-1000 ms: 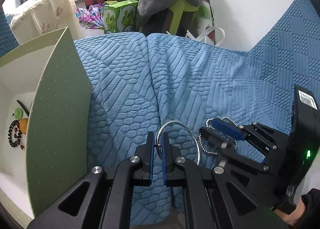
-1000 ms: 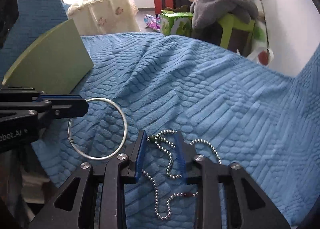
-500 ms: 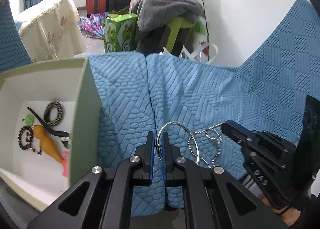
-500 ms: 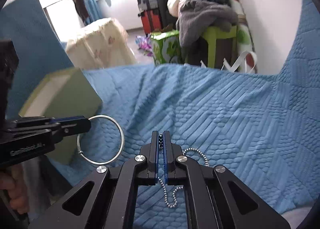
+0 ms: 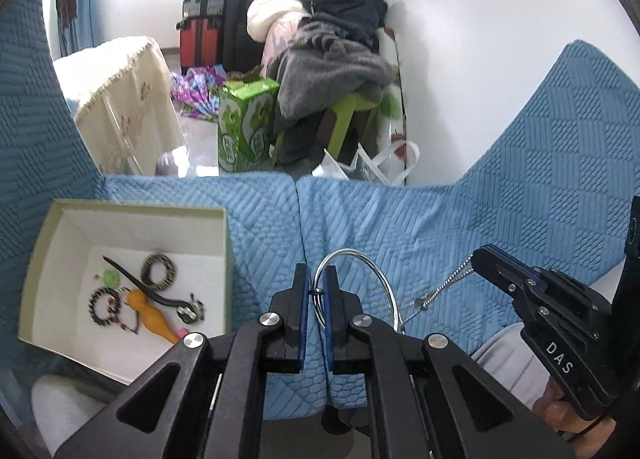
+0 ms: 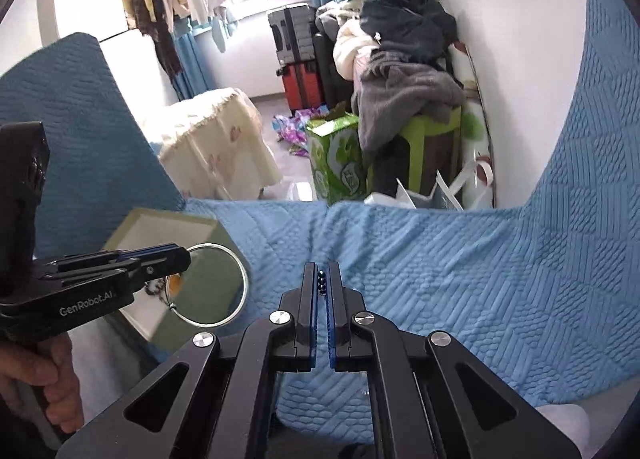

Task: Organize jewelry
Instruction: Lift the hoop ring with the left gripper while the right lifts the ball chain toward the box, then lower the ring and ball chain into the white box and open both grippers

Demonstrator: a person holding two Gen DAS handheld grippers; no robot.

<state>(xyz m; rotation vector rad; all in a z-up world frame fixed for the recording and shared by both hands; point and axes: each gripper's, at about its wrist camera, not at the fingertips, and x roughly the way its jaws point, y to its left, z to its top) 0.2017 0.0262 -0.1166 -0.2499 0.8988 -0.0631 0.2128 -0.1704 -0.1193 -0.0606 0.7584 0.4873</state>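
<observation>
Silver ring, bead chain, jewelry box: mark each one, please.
silver ring (image 5: pixel 385 283), left wrist view, upper right arc of the wire.
bead chain (image 5: pixel 452 283), left wrist view, taut hanging stretch.
jewelry box (image 5: pixel 229 255), left wrist view, right wall's rim.

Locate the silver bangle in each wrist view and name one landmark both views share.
Left wrist view: the silver bangle sits bottom centre, clamped in the left gripper.
Right wrist view: the silver bangle hangs lower left, in front of the green box.
Shared landmark: the green box.
</observation>
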